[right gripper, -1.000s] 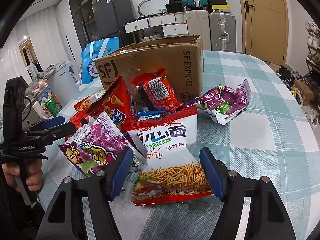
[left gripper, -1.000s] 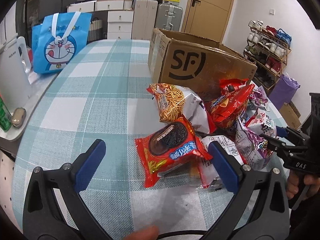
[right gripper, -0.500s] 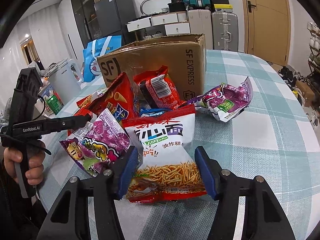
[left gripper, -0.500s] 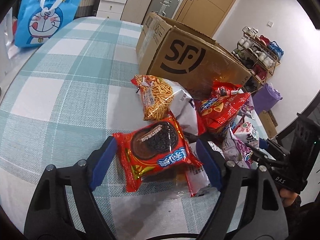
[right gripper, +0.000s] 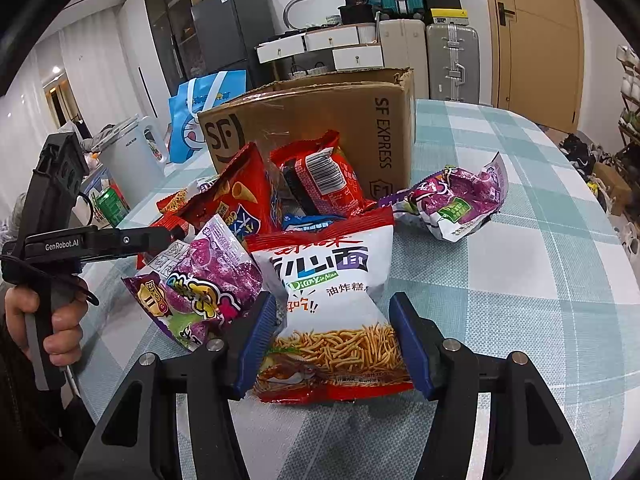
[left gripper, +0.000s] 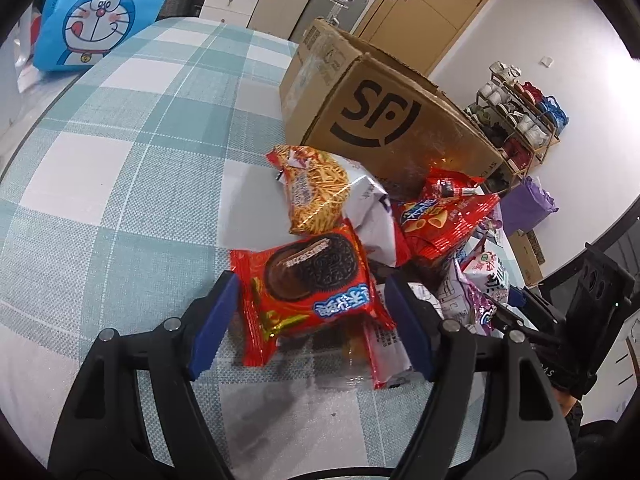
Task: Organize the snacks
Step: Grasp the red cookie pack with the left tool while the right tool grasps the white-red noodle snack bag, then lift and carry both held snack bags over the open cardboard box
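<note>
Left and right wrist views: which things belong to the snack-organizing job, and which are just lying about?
Belongs to the job:
- cookie pack, between the closing left claw
- noodle-snack bag, pinched by the right claw
- red cone-snack bag
- purple bags
- cardboard box

Just lying about:
- blue cartoon bag
- suitcases
- shoe rack

Left gripper [left gripper: 310,320] closing around the red cookie pack [left gripper: 310,286] — pads either side — on the checked tablecloth [left gripper: 120,168]; cardboard box [left gripper: 380,120] stands behind the snack pile.
</note>
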Tool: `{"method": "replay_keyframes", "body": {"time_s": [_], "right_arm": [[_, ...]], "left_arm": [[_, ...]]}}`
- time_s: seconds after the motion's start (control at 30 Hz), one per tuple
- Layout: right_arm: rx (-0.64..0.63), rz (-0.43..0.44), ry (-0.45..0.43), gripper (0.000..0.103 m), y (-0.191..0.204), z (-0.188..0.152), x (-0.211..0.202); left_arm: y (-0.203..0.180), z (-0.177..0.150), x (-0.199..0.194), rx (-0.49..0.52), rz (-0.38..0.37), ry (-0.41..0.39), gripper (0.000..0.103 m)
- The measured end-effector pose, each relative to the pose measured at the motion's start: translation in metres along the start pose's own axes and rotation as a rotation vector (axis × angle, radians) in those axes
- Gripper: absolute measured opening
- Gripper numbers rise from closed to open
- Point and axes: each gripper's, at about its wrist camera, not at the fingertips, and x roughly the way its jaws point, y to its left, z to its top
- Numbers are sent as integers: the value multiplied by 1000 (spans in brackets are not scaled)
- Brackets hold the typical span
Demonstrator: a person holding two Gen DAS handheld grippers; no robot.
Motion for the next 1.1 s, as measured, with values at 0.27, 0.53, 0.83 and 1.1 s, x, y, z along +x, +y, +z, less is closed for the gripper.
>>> {"method": "replay_keyframes", "body": {"time_s": [0.27, 0.53, 0.83, 1.1], "right_arm": [[0, 0, 0, 61, 0, 0, 0], [-3, 0, 0, 61, 1, 0, 0], [-35, 7, -15, 48, 9, -1, -3], [-39, 11, -65, 44, 11, -3, -13]], "left_arm": [[8, 2, 1, -35, -36, 8, 76], [-3, 1, 6, 19, 38, 10, 55], [-4, -3, -2, 42, 44, -21, 44], [-6, -12, -17, 78, 93, -74, 43]]}}
